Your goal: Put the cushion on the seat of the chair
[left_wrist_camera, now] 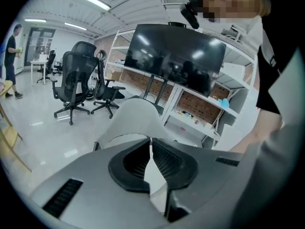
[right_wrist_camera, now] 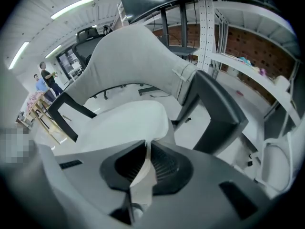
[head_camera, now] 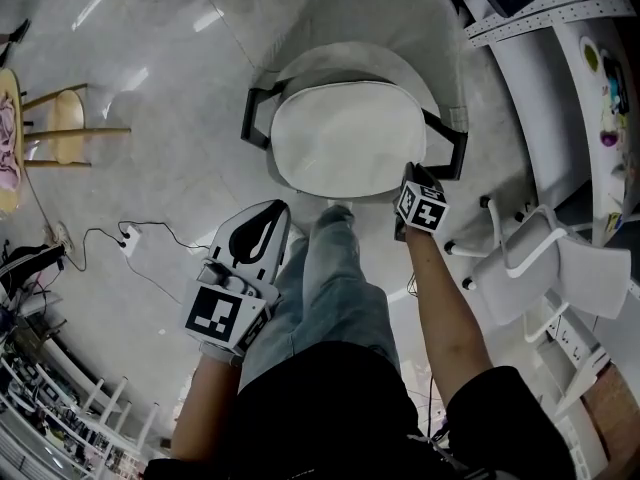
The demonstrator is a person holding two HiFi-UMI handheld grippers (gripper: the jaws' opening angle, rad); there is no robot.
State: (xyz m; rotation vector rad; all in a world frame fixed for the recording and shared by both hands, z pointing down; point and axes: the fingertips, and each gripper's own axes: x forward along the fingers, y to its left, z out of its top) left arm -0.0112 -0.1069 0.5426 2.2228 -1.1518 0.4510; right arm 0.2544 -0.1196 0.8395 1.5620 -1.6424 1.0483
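Evidently the cushion (head_camera: 348, 136) lay on the chair (head_camera: 400, 28) seat at upper centre. My right gripper (head_camera: 411, 176) was clamped on its lower-right edge, white fabric pinched between the jaws. My left gripper (head_camera: 270, 213), at lower left, was closed and empty. I judged it best to press that edge flat before releasing.
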